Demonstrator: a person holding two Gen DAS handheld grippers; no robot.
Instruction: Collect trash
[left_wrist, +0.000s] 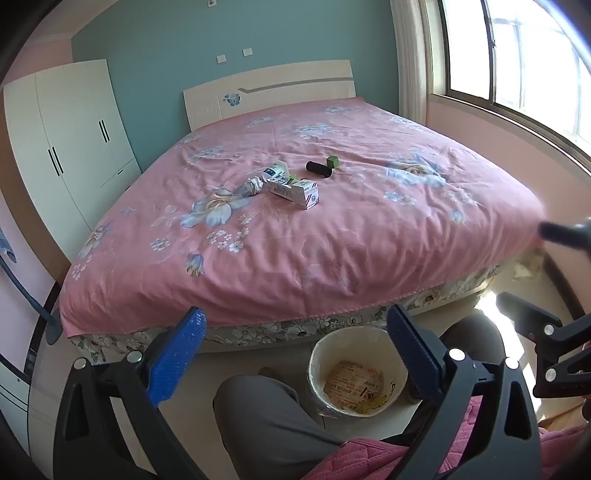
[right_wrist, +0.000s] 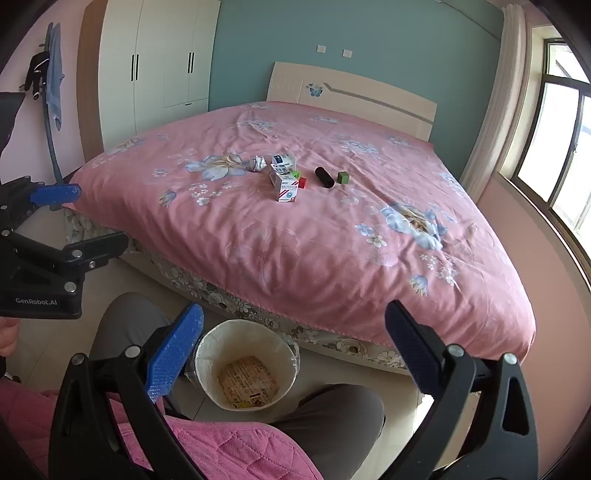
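Observation:
On the pink flowered bed (left_wrist: 332, 229) lies a pile of trash: a crumpled foil ball (left_wrist: 249, 186), a white wrapper (left_wrist: 275, 171), small cardboard boxes (left_wrist: 295, 192), a black cylinder (left_wrist: 319, 169) and a green cube (left_wrist: 332, 161). The right wrist view shows the same foil ball (right_wrist: 257, 163), boxes (right_wrist: 284, 184), black cylinder (right_wrist: 324, 178), green cube (right_wrist: 343, 177) and a red cube (right_wrist: 302, 182). A white bin (left_wrist: 356, 373) (right_wrist: 245, 363) stands on the floor between the person's knees, paper inside. My left gripper (left_wrist: 295, 332) and right gripper (right_wrist: 295, 332) are open and empty, above the bin, short of the bed.
A white wardrobe (left_wrist: 70, 147) stands left of the bed. A window (left_wrist: 517, 55) is on the right wall. A headboard (right_wrist: 351, 92) backs the bed. The person's knees (left_wrist: 266, 413) flank the bin. Clothes hang on a rack (right_wrist: 48, 74) at far left.

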